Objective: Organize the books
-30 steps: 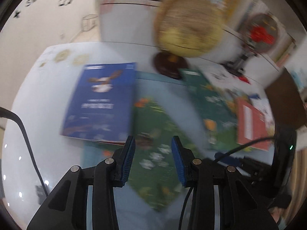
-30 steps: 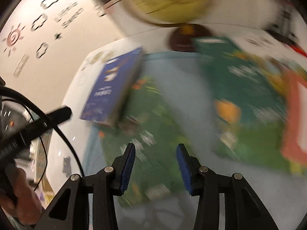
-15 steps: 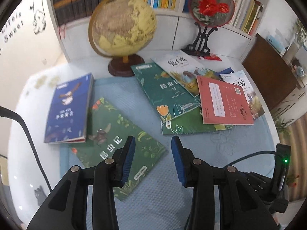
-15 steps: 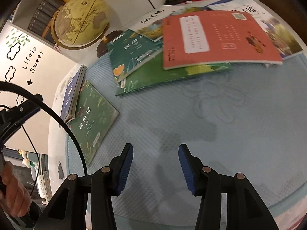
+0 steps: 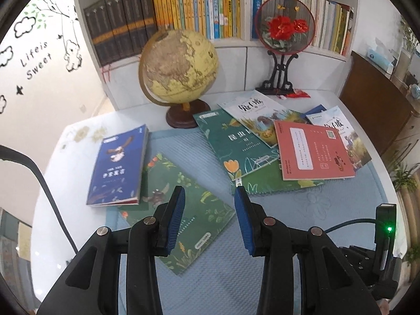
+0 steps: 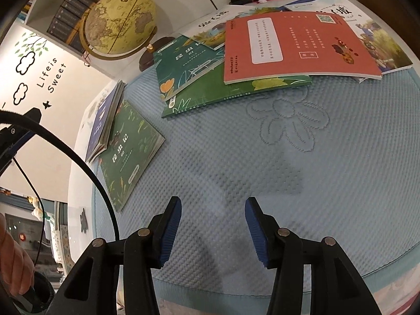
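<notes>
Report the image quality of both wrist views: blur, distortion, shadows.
Left wrist view: sharp, with fisheye bending of the bookshelf and dark corners. Right wrist view: sharp too, strongly curved at the edges; a soft shadow lies on the blue mat ahead of the right gripper.

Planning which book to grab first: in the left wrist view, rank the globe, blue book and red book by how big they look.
1. Globe, largest.
2. Red book and blue book look alike; unranked, since distance and lens distortion differ.

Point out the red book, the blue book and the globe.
red book point(image 5: 312, 149), left wrist view, middle of cover
blue book point(image 5: 118, 168), left wrist view, middle of cover
globe point(image 6: 120, 23), right wrist view, middle of sphere
</notes>
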Motion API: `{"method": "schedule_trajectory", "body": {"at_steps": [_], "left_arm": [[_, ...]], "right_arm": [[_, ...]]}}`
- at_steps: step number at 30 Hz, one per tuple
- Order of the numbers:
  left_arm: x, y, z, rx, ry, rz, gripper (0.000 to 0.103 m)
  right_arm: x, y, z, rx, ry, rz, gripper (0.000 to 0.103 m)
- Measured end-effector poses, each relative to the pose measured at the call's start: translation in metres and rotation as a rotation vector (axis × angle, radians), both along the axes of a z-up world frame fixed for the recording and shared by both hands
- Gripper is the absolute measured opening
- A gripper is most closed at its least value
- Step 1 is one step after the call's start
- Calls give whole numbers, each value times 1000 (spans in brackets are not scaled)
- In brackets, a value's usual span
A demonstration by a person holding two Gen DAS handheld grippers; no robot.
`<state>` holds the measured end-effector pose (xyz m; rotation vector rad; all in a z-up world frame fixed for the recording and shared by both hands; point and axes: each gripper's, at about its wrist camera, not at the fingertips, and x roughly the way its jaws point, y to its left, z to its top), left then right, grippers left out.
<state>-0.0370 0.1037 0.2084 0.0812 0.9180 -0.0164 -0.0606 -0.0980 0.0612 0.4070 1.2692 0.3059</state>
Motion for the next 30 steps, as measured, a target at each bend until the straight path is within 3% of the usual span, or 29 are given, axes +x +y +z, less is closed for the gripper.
{"method": "schedule_trajectory", "body": {"at_steps": [7,12,19,30], "left_arm": [[-9,-5,10,47,-59,18,36],[-5,-2,7,-188,24,-40,36],[-5,-28,-25,-281,90,-107,36],[-4,-68,-58,-265,178,-186,36]], "right_arm": [[-5,-1,2,-7,-1,9,50],[-7,-1,2,-22,10,13,50],[-19,-7,3,-71,26,-15,51],[-47,-38,-18,-97,94,-109,52]]}}
